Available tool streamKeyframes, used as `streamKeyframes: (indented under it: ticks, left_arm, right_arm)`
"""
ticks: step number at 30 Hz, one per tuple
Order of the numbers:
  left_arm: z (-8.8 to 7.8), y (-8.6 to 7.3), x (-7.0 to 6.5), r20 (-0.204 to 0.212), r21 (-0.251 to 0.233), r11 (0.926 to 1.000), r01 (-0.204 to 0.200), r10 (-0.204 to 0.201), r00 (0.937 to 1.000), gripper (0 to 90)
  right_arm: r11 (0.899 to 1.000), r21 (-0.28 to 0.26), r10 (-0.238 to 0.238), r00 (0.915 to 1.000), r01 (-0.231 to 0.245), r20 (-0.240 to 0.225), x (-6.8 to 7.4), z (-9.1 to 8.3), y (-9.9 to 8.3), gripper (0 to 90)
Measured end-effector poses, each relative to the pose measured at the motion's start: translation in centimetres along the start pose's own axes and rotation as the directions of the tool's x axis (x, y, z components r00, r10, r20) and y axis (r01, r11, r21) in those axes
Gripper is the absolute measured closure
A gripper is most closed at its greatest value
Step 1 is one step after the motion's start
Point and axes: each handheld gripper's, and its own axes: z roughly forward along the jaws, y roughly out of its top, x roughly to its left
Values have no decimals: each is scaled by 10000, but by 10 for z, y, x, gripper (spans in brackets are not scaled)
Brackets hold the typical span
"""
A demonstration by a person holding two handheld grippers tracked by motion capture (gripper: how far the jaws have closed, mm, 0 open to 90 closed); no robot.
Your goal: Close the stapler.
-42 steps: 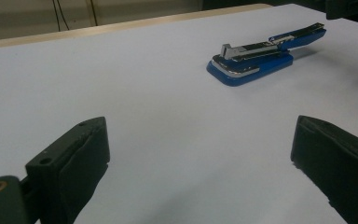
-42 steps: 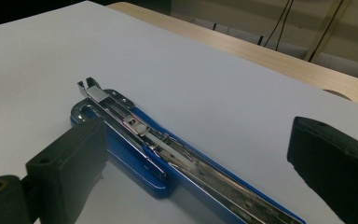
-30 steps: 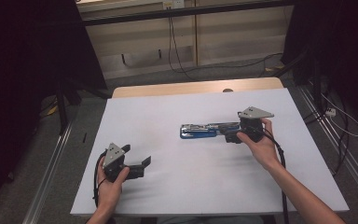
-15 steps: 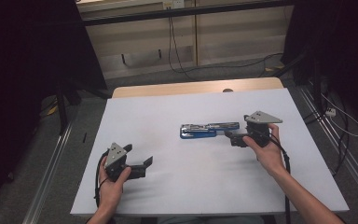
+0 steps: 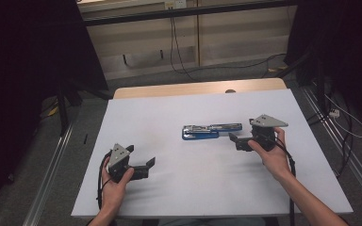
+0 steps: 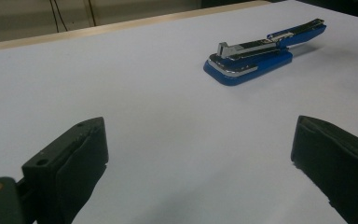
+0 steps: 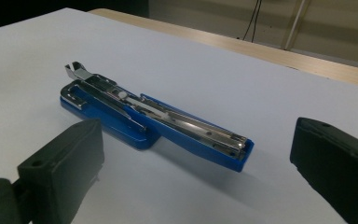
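Note:
A blue stapler (image 5: 212, 131) lies swung open and flat near the middle of the white table (image 5: 169, 108), its metal magazine showing. My right gripper (image 5: 236, 141) rests just right of the stapler's right end, open, with nothing between the jaws. In the right gripper view the stapler (image 7: 154, 123) lies ahead of the open gripper (image 7: 196, 163), apart from both jaws. My left gripper (image 5: 147, 167) sits open at the front left of the table. In the left gripper view the stapler (image 6: 261, 49) is far off beyond the open gripper (image 6: 200, 158).
A bare wooden strip (image 5: 198, 88) runs along the table's far edge. Metal rails (image 5: 52, 165) flank the table on the floor, and cables (image 5: 344, 122) trail at the right. Dark curtains stand at both sides.
My right gripper has drawn back to the right, away from the stapler's end. The stapler and the left gripper have stayed put.

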Motion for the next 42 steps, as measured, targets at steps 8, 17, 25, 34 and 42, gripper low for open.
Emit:
streamKeyframes:
  ticks: [8,17,25,34,42]
  left_arm:
    - [6,4,-2,82,-47,9996,295,-295,9995,48]
    - [29,13,2,162,172,9993,340,-343,9993,76]
    - [45,29,-7,360,-140,9992,-386,390,9986,75]
    - [67,30,-8,589,99,9989,-458,452,9972,41]
    - [80,44,-13,731,-270,9981,-551,569,9957,41]
  right_arm:
    - [9997,37,245,9996,-245,-109,-4,0,-4,26]
    - [9992,208,340,9991,-335,-248,-8,0,-8,34]
    - [9987,291,419,9987,-411,-274,-14,-1,-10,78]
    - [9982,454,402,9985,-384,-378,-16,1,-11,148]
    - [9981,494,384,9976,-356,-575,-19,1,-8,233]
